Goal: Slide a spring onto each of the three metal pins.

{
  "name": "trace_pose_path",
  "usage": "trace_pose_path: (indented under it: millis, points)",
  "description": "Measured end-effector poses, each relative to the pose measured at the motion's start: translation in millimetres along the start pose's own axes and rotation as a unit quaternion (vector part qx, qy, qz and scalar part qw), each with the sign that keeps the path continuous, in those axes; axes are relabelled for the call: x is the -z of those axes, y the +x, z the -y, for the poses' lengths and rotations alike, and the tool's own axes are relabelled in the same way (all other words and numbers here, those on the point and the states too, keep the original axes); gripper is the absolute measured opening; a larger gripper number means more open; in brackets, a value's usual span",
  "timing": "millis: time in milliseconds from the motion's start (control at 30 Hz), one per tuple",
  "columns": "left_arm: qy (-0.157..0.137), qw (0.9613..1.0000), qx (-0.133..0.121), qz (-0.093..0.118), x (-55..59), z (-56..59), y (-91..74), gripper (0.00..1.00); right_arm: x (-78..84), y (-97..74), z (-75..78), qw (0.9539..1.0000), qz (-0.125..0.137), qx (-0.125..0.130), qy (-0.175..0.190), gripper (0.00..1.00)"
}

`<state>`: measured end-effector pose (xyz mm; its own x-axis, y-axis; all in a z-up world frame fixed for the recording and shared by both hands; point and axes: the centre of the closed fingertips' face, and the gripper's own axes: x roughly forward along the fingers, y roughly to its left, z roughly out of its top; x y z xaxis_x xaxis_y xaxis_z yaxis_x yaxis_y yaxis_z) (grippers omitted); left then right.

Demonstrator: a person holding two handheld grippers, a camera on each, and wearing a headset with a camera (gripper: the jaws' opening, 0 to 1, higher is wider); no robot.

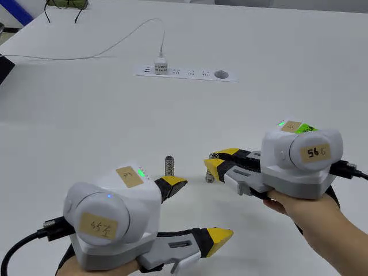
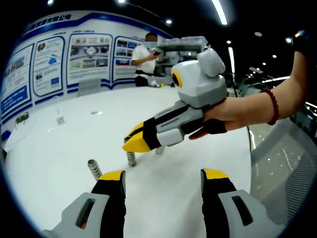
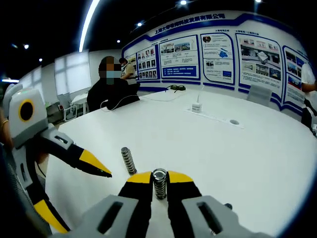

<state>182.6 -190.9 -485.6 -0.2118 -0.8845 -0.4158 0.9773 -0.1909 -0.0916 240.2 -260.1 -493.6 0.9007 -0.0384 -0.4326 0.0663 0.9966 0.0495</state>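
One metal spring (image 1: 169,165) stands upright on the white table (image 1: 86,132), just beyond my left gripper (image 1: 198,210), which is open with nothing between its jaws. My right gripper (image 1: 210,162) is shut on a second upright spring (image 1: 210,176) low at the table surface. In the right gripper view this held spring (image 3: 159,183) sits between the yellow tips of the right gripper (image 3: 159,179), with the free spring (image 3: 128,159) to its left. The left gripper view shows my left gripper (image 2: 163,176), the free spring (image 2: 94,168) and the held spring (image 2: 131,158). Pins are hidden inside the coils.
A white power strip (image 1: 187,73) with a plugged-in adapter and cable (image 1: 161,62) lies at the far middle of the table. A small dark item (image 3: 228,206) lies by the right gripper. One person (image 2: 146,49) stands and another (image 3: 111,89) sits beyond the table's far edge.
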Motion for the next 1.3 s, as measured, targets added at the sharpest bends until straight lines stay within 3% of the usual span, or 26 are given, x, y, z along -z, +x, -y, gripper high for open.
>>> trace_pose_path:
  millis: [333, 700, 967, 1300]
  points:
    - [-0.001, 1.0000, 0.000, -0.001, 0.7, -0.1, -0.4, 0.62, 10.1, 2.6, -0.3, 0.9999, -0.017, 0.002, -0.003, 0.12]
    - [0.002, 1.0000, 0.000, -0.002, 0.6, 0.9, 0.3, 0.61, 9.1, 0.8, -2.3, 0.9999, -0.015, -0.003, 0.008, 0.14]
    - [0.000, 1.0000, -0.005, 0.006, -3.0, -1.2, 0.4, 0.61, -4.6, -11.1, -4.2, 0.9996, 0.004, -0.004, 0.029, 0.22]
    - [0.011, 0.9999, -0.004, 0.010, -8.6, 1.5, 2.6, 0.60, -20.6, -37.6, -6.0, 0.9984, 0.030, 0.000, 0.048, 0.30]
